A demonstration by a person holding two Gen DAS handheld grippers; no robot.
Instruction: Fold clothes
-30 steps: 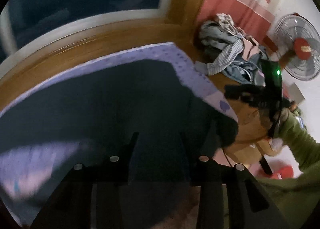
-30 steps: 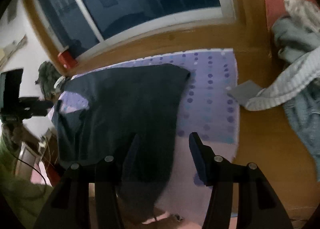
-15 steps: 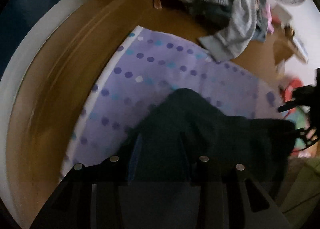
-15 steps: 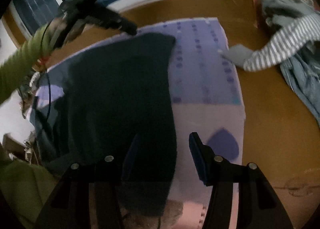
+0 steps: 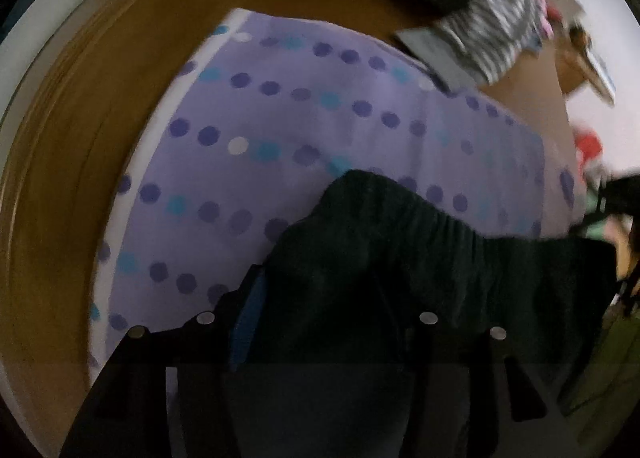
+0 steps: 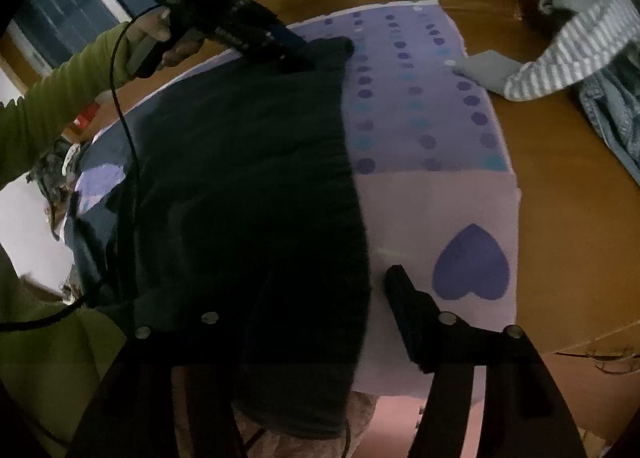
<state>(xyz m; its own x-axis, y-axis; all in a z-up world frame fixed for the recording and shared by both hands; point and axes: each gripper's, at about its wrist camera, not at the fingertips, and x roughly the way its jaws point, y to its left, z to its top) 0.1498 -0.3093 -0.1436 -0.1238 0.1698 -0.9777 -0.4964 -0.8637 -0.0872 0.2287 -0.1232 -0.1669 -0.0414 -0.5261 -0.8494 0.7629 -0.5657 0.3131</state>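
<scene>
From the left wrist camera we see the left gripper (image 5: 320,322) pointing steeply down at the far end of a dark garment (image 5: 420,258), which lies on a lilac dotted sheet (image 5: 280,118) spread over a wooden surface (image 5: 60,178). Its jaws are opening, with the dark cloth between them, but we cannot tell whether the pads still press it. A striped garment (image 5: 492,18) lies past the sheet's far corner. From the right wrist camera we see the right gripper (image 6: 316,298) at the near end of the same dark garment (image 6: 240,178), which stretches across the sheet's (image 6: 432,110) left part. These jaws are opening too: the right finger (image 6: 408,294) stands clear over bare sheet beside a purple heart print (image 6: 472,262), while the left finger is lost against the dark cloth. The left gripper (image 6: 304,54) touches the garment's far corner. We see no containers in either view; a heap of clothes (image 6: 580,18) lies loose on the wood (image 6: 580,218).
</scene>
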